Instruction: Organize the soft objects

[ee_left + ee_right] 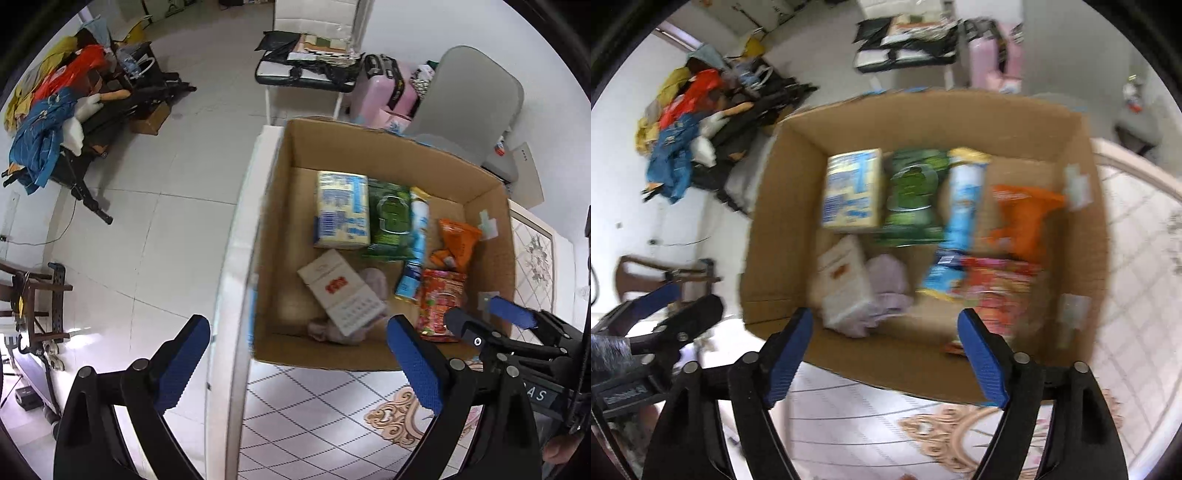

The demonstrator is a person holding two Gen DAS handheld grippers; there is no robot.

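Cardboard box (373,147) at the table (314,424) edge, holding soft packs: white tissue pack (341,291) tilted on a pale lilac cloth (373,282) at the near wall, yellow-blue pack (341,210), green pack (391,218) and snack bags behind. Left gripper (299,369) and right gripper (886,358) both spread wide above the near rim, nothing pinched. Probably light, squashy, slick film wrap; best pinched across the tissue pack's narrow sides, not the floppy cloth.

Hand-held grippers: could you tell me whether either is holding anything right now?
Nothing is held: the left hand-held gripper and right hand-held gripper are both open above the cardboard box.
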